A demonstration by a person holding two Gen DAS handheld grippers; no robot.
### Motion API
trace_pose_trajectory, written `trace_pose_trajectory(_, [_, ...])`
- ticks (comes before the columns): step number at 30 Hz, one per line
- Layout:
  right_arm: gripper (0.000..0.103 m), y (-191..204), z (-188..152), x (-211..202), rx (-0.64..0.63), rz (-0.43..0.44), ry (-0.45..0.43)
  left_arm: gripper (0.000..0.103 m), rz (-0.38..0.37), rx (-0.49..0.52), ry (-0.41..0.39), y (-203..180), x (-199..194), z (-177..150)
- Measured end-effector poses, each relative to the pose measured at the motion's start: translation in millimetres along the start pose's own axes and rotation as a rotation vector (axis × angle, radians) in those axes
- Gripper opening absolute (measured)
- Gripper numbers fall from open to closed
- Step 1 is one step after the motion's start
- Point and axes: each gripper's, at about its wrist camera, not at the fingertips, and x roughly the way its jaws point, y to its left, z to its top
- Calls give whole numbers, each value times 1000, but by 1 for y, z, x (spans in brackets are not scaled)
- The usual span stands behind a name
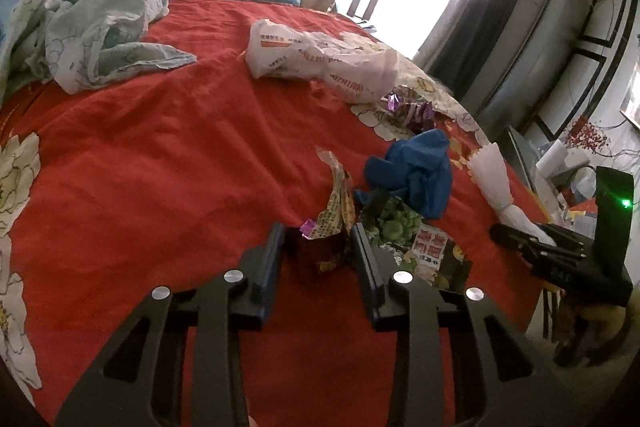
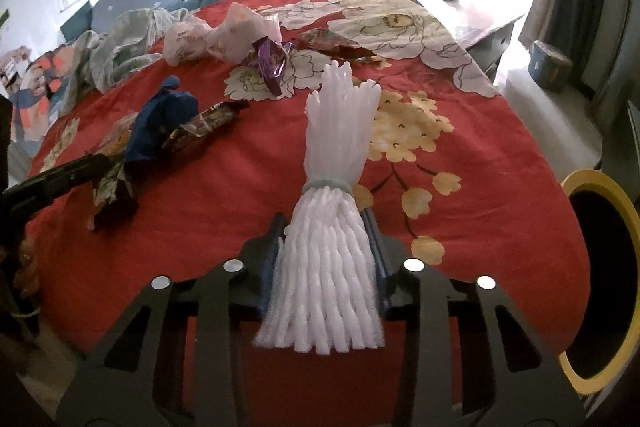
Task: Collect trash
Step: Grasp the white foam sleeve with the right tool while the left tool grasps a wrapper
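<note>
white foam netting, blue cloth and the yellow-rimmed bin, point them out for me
white foam netting (image 2: 328,291), right wrist view, lower fanned part.
blue cloth (image 1: 412,175), left wrist view, middle of the bundle.
yellow-rimmed bin (image 2: 624,203), right wrist view, upper rim.

Bedspread (image 2: 500,163) carries all the trash. Foam net (image 2: 336,187) lies nearest the right gripper (image 2: 326,227), between its jaws. Left of it: wrapper (image 1: 336,211) in the left gripper (image 1: 318,239), cloth (image 1: 412,171) just behind. Plastic bag (image 1: 320,59) farther back. Bin (image 2: 604,283) at far right, off the bed.

Both wrist views look steeply down, close over the same red bedspread (image 1: 160,167), from neighbouring sides.
</note>
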Motion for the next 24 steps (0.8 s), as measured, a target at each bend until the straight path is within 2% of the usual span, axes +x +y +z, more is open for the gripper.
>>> trace_pose_trajectory(8, [16, 6, 1, -1, -51, -7, -8, 26, 13, 11, -13, -2, -3, -1])
trace_pose_trajectory(24, [15, 15, 9, -25, -81, 27, -67, 26, 5, -9, -104, -8, -33, 17])
